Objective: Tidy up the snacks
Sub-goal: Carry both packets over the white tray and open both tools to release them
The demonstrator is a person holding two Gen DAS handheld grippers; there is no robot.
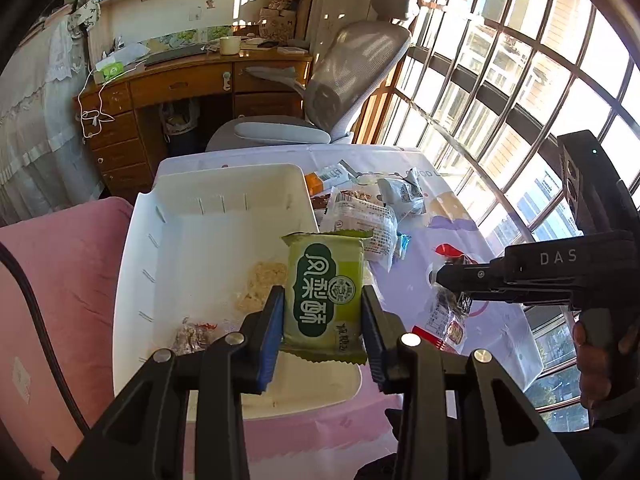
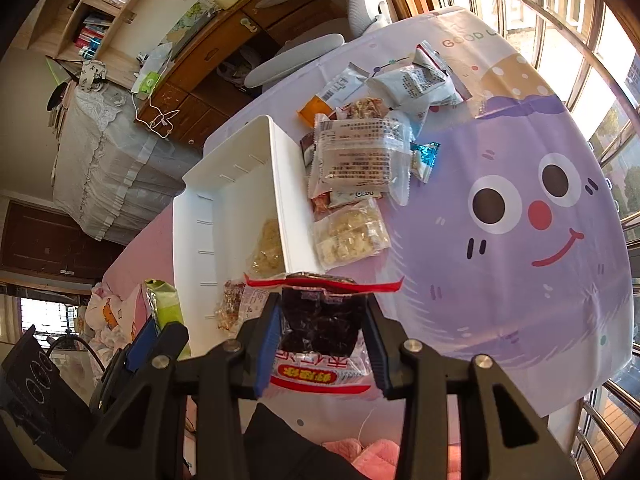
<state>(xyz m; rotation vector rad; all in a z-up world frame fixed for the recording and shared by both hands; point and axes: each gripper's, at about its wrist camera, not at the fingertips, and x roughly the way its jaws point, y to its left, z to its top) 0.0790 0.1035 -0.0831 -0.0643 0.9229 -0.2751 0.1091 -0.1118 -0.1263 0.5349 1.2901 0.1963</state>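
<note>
- The left claw [image 1: 323, 312] pinched a green snack packet [image 1: 325, 292] by its two side edges, the blue pads pressed against the wrapper, the packet upright between them
- That packet hung above the near end of the white bin [image 1: 192, 240], not touching it
- The right claw [image 2: 322, 326] pinched a red-edged packet of dark snack [image 2: 320, 316], its red top seal sticking out beyond the fingertips and its printed lower end back between the jaws
- This packet was in the air over the near right corner of the bin, by the rim
- Inside the bin lay a pale crumbly snack [image 2: 267, 250] against the right wall and a small clear wrapped piece [image 2: 232, 308] nearer the claws
- On the table's purple cartoon cloth [image 2: 520, 240], just right of the bin, lay a heap of loose packets [image 2: 360, 160], one clear bag of pale cubes [image 2: 350, 236] nearest
</note>
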